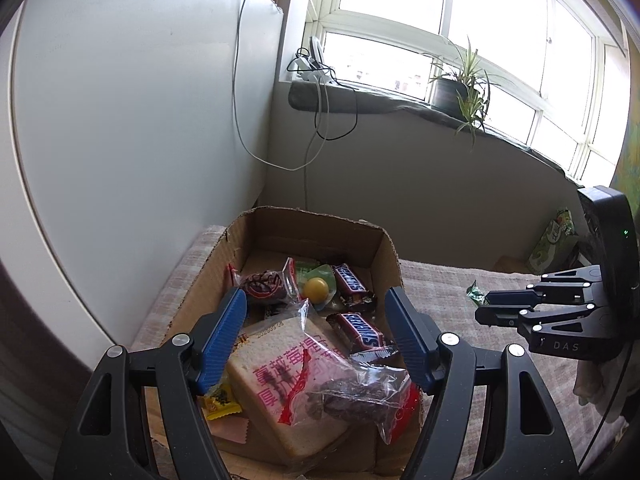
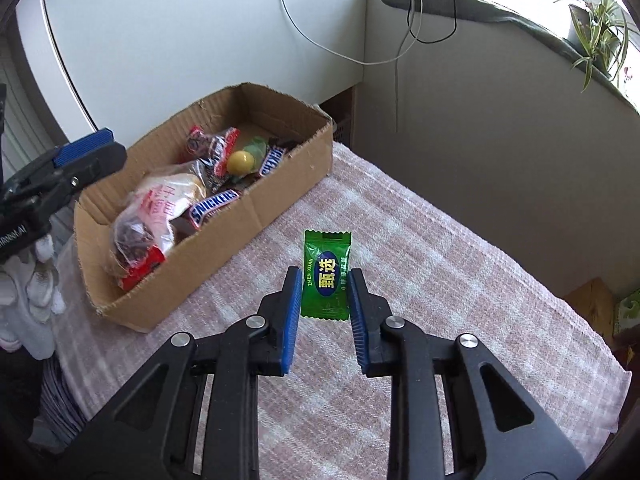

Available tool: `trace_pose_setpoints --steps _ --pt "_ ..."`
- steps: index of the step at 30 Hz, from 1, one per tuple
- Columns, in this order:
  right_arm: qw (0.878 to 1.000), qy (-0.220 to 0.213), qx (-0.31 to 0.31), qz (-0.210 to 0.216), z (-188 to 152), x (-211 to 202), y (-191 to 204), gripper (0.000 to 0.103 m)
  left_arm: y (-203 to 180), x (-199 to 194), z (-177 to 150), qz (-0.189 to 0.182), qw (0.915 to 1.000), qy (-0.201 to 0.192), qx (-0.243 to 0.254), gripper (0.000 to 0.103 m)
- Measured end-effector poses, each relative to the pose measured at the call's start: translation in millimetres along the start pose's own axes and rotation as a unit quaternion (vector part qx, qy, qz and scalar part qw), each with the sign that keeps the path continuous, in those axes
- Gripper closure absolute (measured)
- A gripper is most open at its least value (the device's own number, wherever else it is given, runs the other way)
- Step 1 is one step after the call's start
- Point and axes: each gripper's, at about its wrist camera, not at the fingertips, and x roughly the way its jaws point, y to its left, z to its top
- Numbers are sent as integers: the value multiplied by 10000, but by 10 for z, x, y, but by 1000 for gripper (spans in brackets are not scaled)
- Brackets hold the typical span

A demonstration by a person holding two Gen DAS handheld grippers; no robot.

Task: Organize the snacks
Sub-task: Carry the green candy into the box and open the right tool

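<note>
Right claw (image 2: 324,294) pinches green candy (image 2: 327,276) by its long edges, at 4 o'clock from the box (image 2: 224,240), over the worktop (image 2: 460,280). Light, crinkly, likely slippery; grip mid-body. Left claw (image 1: 316,328) spread, empty, over box.

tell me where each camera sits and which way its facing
Left wrist: on the left gripper, angled down into the cardboard box of snacks; its open fingers frame the view, and the right gripper shows at right.
Right wrist: on the right gripper, looking down at the checked cloth; its fingers are shut on a green candy.
Shared: box, cloth, window plant.
</note>
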Motion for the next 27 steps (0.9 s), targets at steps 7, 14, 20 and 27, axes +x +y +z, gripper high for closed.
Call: trace_pose_setpoints --steps 7,14,20,27 --pt "9990 -302 -250 201 330 -71 399 79 25 0 -35 37 10000 16 79 31" --pt "9977 -411 -427 318 608 124 718 79 79 -32 -36 53 10000 -11 64 32" --pt "9972 -424 -515 335 715 248 889 79 129 -87 -56 55 10000 -50 36 31" --pt "9975 -352 -498 351 719 366 947 79 184 -193 -141 145 9998 -106 65 31"
